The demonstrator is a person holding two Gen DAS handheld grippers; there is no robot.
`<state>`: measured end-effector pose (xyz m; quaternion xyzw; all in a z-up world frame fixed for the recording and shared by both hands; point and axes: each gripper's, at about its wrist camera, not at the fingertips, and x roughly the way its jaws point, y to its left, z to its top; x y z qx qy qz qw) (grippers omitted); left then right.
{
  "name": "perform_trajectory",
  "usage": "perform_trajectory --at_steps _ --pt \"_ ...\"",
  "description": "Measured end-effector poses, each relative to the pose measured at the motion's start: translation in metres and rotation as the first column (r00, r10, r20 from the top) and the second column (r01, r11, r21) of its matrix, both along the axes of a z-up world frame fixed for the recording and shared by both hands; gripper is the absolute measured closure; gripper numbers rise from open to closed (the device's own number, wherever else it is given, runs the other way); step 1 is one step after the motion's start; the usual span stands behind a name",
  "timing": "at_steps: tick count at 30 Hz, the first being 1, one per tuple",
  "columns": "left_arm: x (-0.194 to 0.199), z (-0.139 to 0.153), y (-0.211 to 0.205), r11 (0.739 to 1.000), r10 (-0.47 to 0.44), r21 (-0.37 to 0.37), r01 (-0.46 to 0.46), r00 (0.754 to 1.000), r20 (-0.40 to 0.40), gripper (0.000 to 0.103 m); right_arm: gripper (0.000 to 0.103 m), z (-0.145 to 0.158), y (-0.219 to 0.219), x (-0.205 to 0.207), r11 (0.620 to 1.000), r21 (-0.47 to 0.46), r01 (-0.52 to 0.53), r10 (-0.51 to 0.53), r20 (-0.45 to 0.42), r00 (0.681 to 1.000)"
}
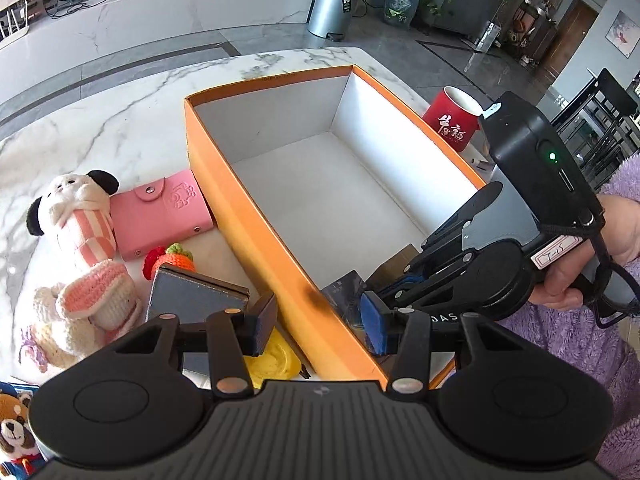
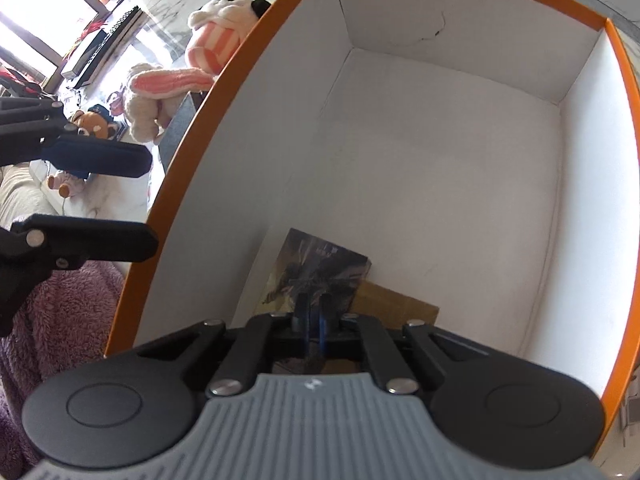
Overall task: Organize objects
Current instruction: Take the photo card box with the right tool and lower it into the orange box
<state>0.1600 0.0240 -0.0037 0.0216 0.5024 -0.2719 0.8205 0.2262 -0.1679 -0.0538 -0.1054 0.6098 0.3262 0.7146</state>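
The right gripper point(image 2: 316, 320) reaches down into the near corner of the orange box point(image 1: 256, 216), and its fingers are closed on the edge of a dark picture card point(image 2: 320, 268) that leans there over a brown card point(image 2: 396, 304). The left gripper point(image 1: 316, 324) hangs above the box's left wall with its fingers partly apart and nothing between them. On the marble table point(image 1: 100, 120) left of the box lie a panda toy point(image 1: 80, 216), a pink wallet point(image 1: 160, 216) and a grey case point(image 1: 192, 296).

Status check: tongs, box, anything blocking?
Right tongs shut inside orange box, at dark card. Left tongs open, straddling box wall. Nothing blocking.
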Motion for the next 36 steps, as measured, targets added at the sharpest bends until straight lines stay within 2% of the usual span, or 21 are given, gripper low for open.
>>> perform_trajectory --at_steps 4,5,7,8,9,17,20,21,24,28,31,34,36 --pt "0.004 -0.004 0.005 1.0 0.024 -0.018 -0.024 1.0 -0.011 0.049 0.094 -0.001 0.014 0.001 0.998 -0.052 -0.031 0.033 0.041 0.999" --pt "0.005 -0.004 0.006 0.999 0.028 -0.021 -0.028 1.0 -0.014 0.049 0.09 0.0 0.018 0.002 0.997 -0.065 -0.044 0.047 0.05 0.998" --pt "0.007 -0.005 0.009 0.999 0.039 -0.026 -0.04 0.999 -0.018 0.049 0.078 -0.003 0.024 0.007 0.993 -0.096 -0.065 0.069 0.044 0.997" --pt "0.008 -0.005 0.01 0.999 0.042 -0.031 -0.042 0.999 -0.017 0.049 0.066 -0.006 0.026 0.01 0.99 -0.121 -0.066 0.07 0.027 0.997" --pt "0.009 -0.005 0.011 0.998 0.044 -0.037 -0.044 0.999 -0.016 0.049 0.064 -0.011 0.028 0.013 0.988 -0.143 -0.065 0.068 0.011 0.998" --pt "0.014 -0.009 0.014 0.997 0.042 -0.068 -0.044 0.999 -0.026 0.049 0.065 -0.016 0.026 0.024 0.993 -0.103 -0.056 0.048 -0.08 0.996" --pt "0.015 -0.01 0.015 0.996 0.048 -0.072 -0.05 0.998 -0.028 0.049 0.075 -0.024 0.026 0.025 0.998 -0.063 -0.028 0.018 -0.158 0.987" --pt "0.015 -0.01 0.016 0.996 0.051 -0.072 -0.052 0.998 -0.029 0.049 0.075 -0.025 0.027 0.025 0.998 -0.058 -0.021 0.011 -0.167 0.986" --pt "0.014 -0.012 0.018 0.996 0.051 -0.071 -0.054 0.998 -0.036 0.049 0.075 -0.026 0.028 0.024 0.998 -0.054 0.016 -0.025 -0.178 0.984" --pt "0.013 -0.014 0.018 0.996 0.046 -0.077 -0.049 0.998 -0.045 0.049 0.076 -0.028 0.021 0.028 0.992 -0.04 0.122 -0.128 -0.22 0.967" --pt "0.012 -0.014 0.016 0.995 0.048 -0.08 -0.051 0.998 -0.041 0.049 0.075 -0.025 0.023 0.025 0.996 -0.036 0.086 -0.091 -0.194 0.977" --pt "0.012 -0.011 0.017 0.994 0.054 -0.089 -0.057 0.998 -0.035 0.049 0.074 -0.006 0.024 0.021 0.999 0.006 0.033 -0.031 -0.148 0.988" --pt "0.011 -0.008 0.016 0.994 0.056 -0.09 -0.058 0.998 -0.03 0.049 0.067 0.01 0.021 0.022 1.0 0.013 0.023 -0.022 -0.101 0.995"
